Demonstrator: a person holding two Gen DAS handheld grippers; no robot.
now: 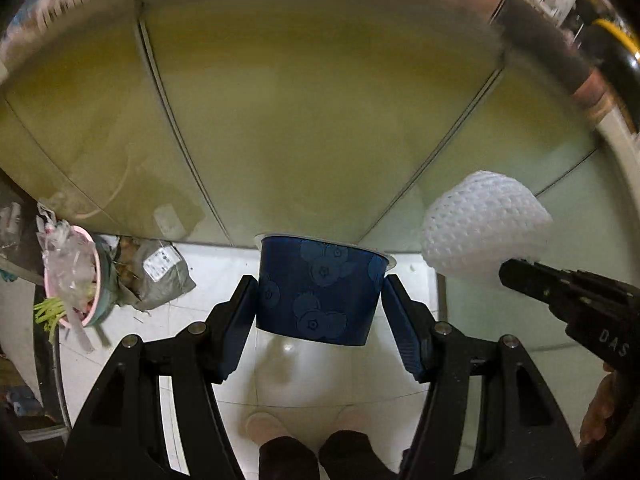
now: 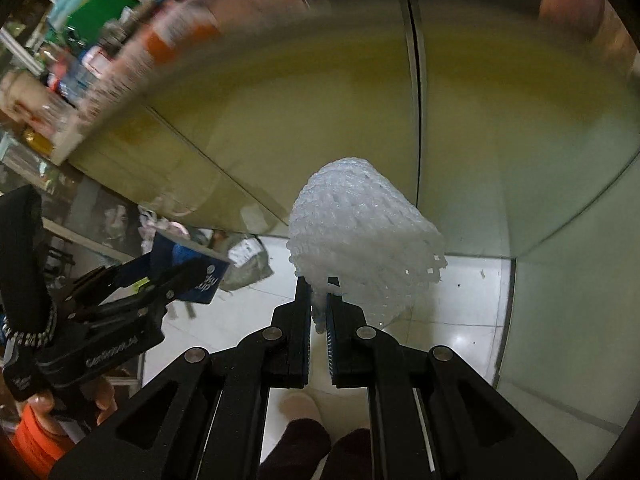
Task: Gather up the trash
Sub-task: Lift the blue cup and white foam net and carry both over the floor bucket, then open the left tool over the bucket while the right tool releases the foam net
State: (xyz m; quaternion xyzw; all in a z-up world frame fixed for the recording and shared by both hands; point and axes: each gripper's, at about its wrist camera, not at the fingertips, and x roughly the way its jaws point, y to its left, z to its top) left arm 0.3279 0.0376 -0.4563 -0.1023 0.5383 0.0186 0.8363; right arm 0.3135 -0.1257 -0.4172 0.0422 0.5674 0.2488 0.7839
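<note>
Both claws loaded over the floor (image 1: 416,292).
My left claw (image 1: 320,300) grips a blue cup (image 1: 320,292); my right claw (image 2: 319,300) pinches white foam netting (image 2: 360,236).

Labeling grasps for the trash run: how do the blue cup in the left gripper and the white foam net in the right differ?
The blue cup is a rigid, dark tub printed with berries; the white foam net is soft, open mesh. The left gripper holds the cup with jaws spread across its sides; the right gripper is nearly closed, pinching only the net's edge. Both are held off the floor.
</note>
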